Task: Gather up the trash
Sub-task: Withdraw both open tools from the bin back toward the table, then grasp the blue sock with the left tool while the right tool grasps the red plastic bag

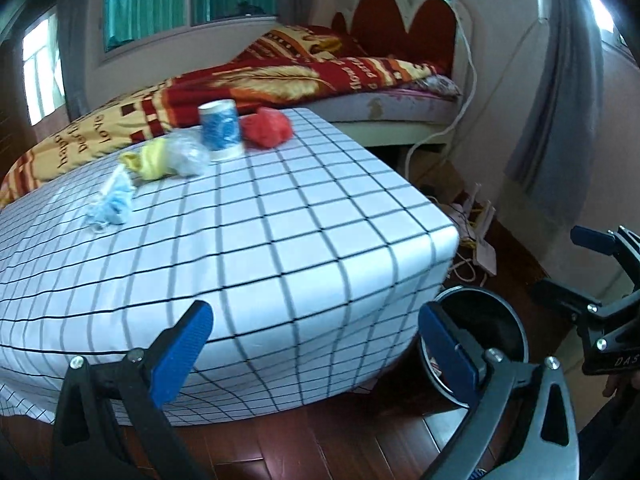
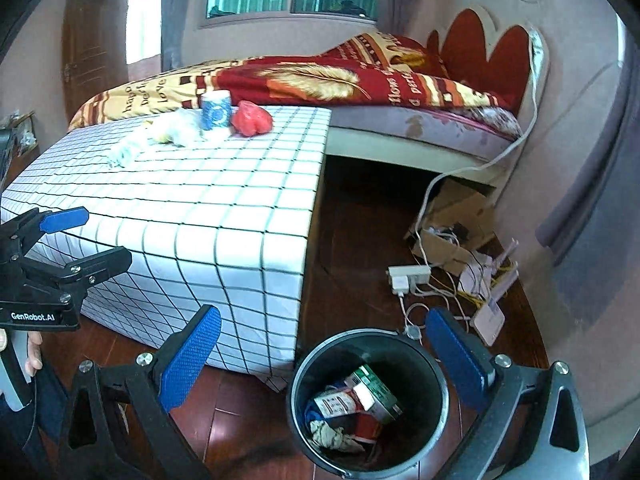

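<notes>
Hovering with both sets of jaws apart and empty near the bin (image 2: pixel 370 404) beside the desk (image 1: pixel 280 240), trash far off by the cup (image 1: pixel 221 130), risking toppling the cup when reaching for the red wad (image 1: pixel 267 131).

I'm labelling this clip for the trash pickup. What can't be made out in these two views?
- Left wrist view: the bin is mostly hidden behind the left gripper and the table; its contents barely show.
- Both views: the crumpled pieces by the cup are blurred; material unclear.
- Right wrist view: lower trash in the bin is buried.
</notes>
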{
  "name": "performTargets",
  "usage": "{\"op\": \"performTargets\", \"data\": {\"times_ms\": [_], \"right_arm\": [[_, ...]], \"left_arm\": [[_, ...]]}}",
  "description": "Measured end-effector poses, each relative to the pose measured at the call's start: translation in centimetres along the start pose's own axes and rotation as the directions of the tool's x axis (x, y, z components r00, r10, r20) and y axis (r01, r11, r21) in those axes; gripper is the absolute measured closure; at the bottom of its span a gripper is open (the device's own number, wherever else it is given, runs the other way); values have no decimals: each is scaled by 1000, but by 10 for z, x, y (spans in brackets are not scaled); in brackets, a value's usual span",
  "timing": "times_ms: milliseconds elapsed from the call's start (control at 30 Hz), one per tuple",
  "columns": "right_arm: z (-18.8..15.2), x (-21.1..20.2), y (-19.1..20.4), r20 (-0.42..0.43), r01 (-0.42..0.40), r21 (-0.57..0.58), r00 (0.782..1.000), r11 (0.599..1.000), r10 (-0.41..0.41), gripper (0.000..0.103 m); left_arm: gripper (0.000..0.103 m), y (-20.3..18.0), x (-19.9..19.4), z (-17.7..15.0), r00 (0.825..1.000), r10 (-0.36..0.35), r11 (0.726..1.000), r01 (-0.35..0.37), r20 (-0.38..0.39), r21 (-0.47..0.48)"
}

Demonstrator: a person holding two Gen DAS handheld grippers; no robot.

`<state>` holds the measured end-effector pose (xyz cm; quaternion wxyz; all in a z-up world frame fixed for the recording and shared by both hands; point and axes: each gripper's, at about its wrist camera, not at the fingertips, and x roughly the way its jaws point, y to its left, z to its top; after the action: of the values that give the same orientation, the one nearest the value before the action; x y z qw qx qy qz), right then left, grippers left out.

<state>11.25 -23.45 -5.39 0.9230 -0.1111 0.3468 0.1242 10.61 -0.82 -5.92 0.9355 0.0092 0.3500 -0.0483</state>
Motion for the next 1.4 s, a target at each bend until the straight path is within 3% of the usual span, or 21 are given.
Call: {"op": "performTargets", "data": {"times_ms": [500, 633, 700, 833, 1067, 1400], "right_arm": [[61, 30, 58, 64, -124, -33, 990, 992, 126, 0], [81, 52, 85, 21, -131, -74, 991, 989, 133, 0], [90, 60, 91, 17, -141, -65, 990, 988, 142, 0], [117, 83, 103, 13, -161, -49, 987, 986, 162, 0], [157, 128, 113, 10, -169, -67, 985, 983, 170, 0], [217, 215, 95, -27, -146, -41, 989, 988, 145, 0]], "left_arm": [[0, 88, -12, 5, 990, 142, 985, -139, 16, -104], [0, 117, -9, 8, 982, 187, 972, -182, 19, -146], [2, 132, -4, 10, 983, 184, 969, -180, 9, -168], [17, 158, 15, 21, 983, 184, 965, -182, -7, -190], [17, 190, 54, 43, 980, 197, 951, -201, -40, -233], [20, 211, 102, 66, 980, 182, 945, -198, -82, -261]]}}
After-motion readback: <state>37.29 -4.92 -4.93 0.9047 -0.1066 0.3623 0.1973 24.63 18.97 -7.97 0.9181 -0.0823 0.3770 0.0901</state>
